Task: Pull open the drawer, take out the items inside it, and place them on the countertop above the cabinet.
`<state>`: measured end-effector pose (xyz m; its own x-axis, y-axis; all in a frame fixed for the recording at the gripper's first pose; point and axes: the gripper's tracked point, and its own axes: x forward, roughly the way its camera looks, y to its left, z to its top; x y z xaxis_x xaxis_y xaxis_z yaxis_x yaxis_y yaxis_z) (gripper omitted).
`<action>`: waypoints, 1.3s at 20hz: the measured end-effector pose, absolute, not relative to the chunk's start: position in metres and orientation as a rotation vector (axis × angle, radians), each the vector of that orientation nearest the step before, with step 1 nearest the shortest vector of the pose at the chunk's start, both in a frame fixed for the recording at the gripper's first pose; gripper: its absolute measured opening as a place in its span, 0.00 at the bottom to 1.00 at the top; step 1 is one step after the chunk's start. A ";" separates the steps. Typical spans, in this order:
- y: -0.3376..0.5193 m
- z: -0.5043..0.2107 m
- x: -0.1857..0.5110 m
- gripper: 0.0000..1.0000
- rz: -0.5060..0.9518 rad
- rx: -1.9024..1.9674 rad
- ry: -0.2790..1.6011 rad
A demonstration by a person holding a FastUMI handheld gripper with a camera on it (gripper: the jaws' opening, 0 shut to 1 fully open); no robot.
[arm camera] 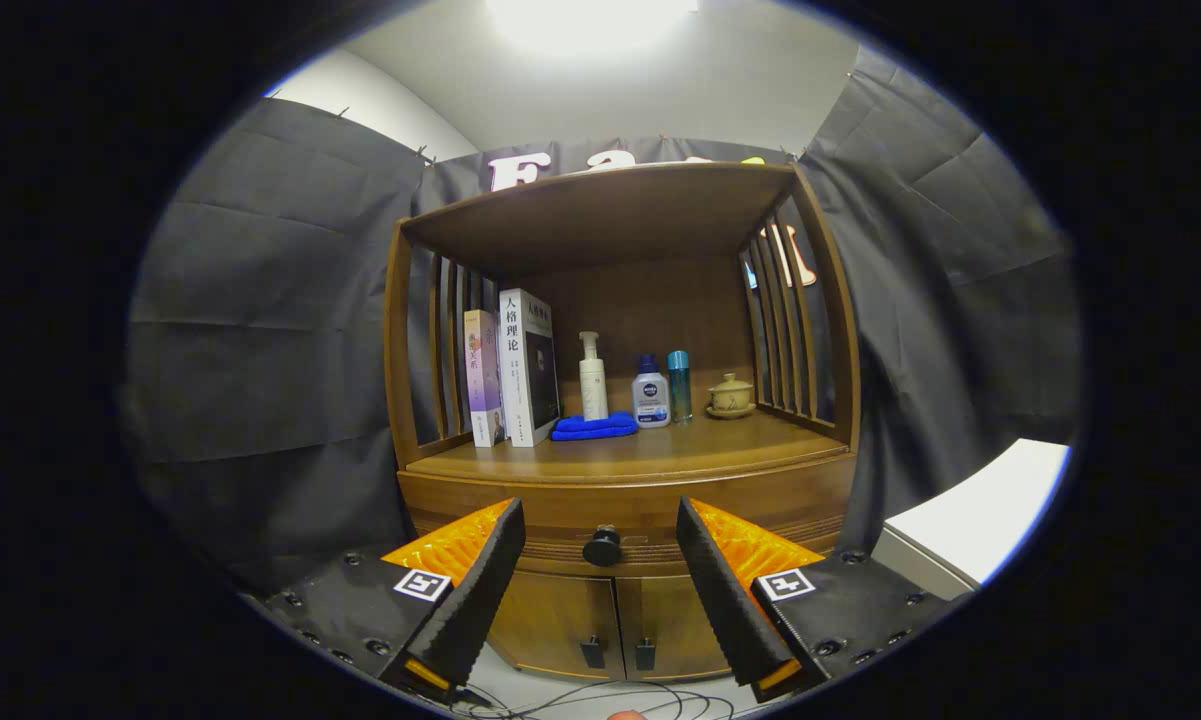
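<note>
Still shut, the brown wooden drawer (625,505); spread jaws straddling its round black knob (602,547) may slip off.

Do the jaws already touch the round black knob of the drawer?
Apart. In the gripper view the gripper is open, and the drawer knob sits between the jaws, with cabinet wood visible on both sides of it. The drawer is closed.

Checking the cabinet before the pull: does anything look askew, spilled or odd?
Nothing stands out. The books, bottles and lidded cup stand upright on the countertop, the drawer is closed, and the gripper jaws are open around its knob.
</note>
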<state>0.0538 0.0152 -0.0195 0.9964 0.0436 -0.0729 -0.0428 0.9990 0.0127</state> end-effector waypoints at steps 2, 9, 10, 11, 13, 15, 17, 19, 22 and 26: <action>0.018 -0.023 0.072 0.95 0.042 0.013 0.092; 0.021 -0.068 0.133 0.96 0.026 -0.058 0.197; 0.020 -0.080 0.138 0.96 0.021 -0.068 0.223; 0.024 -0.090 0.142 0.96 0.027 -0.066 0.246; 0.023 -0.105 0.148 0.96 0.018 -0.064 0.270; 0.017 -0.120 0.160 0.96 -0.017 -0.068 0.292; 0.018 -0.132 0.167 0.96 -0.022 -0.050 0.323; 0.019 -0.142 0.173 0.96 -0.025 -0.046 0.351; 0.022 -0.148 0.175 0.75 -0.025 -0.063 0.360; 0.022 -0.151 0.180 0.60 -0.030 -0.096 0.366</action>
<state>0.1797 0.0222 -0.1514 0.9334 -0.0466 -0.3557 0.0119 0.9950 -0.0992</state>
